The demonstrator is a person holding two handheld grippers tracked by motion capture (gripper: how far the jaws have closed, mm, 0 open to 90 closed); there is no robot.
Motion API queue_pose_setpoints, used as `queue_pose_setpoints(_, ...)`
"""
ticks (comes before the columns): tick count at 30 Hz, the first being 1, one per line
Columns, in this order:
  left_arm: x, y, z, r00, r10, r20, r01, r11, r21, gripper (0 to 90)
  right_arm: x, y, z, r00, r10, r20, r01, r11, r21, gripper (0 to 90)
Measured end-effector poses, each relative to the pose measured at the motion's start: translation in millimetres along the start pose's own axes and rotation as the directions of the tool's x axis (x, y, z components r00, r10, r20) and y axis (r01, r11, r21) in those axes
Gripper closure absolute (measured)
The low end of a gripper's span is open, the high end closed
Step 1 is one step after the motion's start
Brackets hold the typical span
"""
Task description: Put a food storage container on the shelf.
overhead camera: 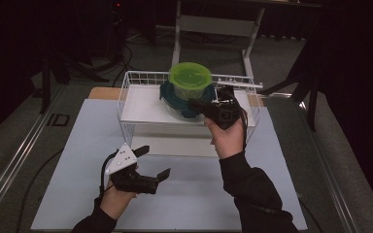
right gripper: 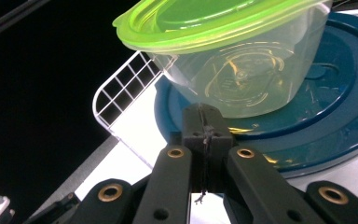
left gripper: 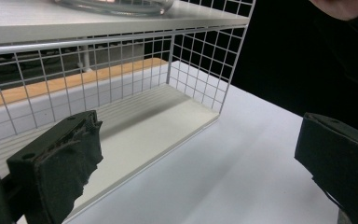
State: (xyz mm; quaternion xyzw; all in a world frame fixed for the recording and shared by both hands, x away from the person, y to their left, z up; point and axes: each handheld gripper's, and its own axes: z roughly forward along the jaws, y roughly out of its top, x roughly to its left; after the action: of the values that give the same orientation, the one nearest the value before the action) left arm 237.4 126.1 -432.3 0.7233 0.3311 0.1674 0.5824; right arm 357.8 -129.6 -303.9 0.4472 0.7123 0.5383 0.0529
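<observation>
High view. A white wire rack (overhead camera: 126,104) stands at the far middle of the pale surface (overhead camera: 77,145). On the rack's upper shelf (overhead camera: 143,104) sits a container with a blue lid (overhead camera: 167,93), and on that lid stands a smaller clear container with a green lid (overhead camera: 190,74). The right hand-held gripper (overhead camera: 196,105) is raised to shelf level and reaches in from the stack's right, its tip pointing left toward the base of the stack. The left hand-held gripper (overhead camera: 156,161) lies low over the surface, in front of the rack and well apart from the stack, jaws spread wide and empty. The right hand is plainly the nearer of the two.

Left gripper view. The two black jaws stand far apart at the frame's edges with nothing between them. Ahead lies the rack's lower shelf (left gripper: 144,126) behind its wire mesh; the stack sits above, on the upper shelf (left gripper: 74,21).

Right gripper view. The right hand-held gripper (right gripper: 206,130) is closed, pads pressed together on nothing. Its tip sits just at the blue lid's (right gripper: 345,84) near rim, under the slanting wall of the clear container (right gripper: 242,74); whether it touches either cannot be told. The stack lies directly ahead and slightly above the jaws. As a judgement, the coming move turns on this head-on alignment.
</observation>
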Motion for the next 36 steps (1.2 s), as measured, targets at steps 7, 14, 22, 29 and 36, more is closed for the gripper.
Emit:
queue_pose_setpoints(7,-0.8,0.9,-0.2,1.0,0.009,0.0,-0.009,1.0,0.0,1.1,-3.8,4.9,2.3,0.9996,0.005,0.026,-0.005,1.0,-0.001,89.8)
queue_pose_setpoints(14,-2.3,2.1,-0.6,0.9998,0.017,0.01,-0.017,0.9998,0.002,1.1,-2.2,-0.2,-6.1,1.0,0.003,-0.005,-0.003,1.0,-0.002,87.6)
queue_pose_setpoints(22,-8.2,8.7,-4.3,0.9984,0.032,0.047,-0.031,0.9993,-0.019,1.1,12.3,-22.8,-26.7,0.9951,-0.087,-0.047,0.086,0.996,-0.027,56.8)
queue_pose_setpoints(29,-14.1,12.1,-6.8,0.9918,0.088,0.092,-0.084,0.9953,-0.048,1.1,13.5,-56.0,-41.3,0.9746,-0.204,-0.091,0.199,0.978,-0.066,21.0)
queue_pose_setpoints(36,-18.8,11.0,-8.0,0.9872,0.102,0.123,-0.095,0.9939,-0.056,1.1,4.9,-99.1,-45.5,0.9599,-0.261,-0.102,0.255,0.964,-0.071,14.8)
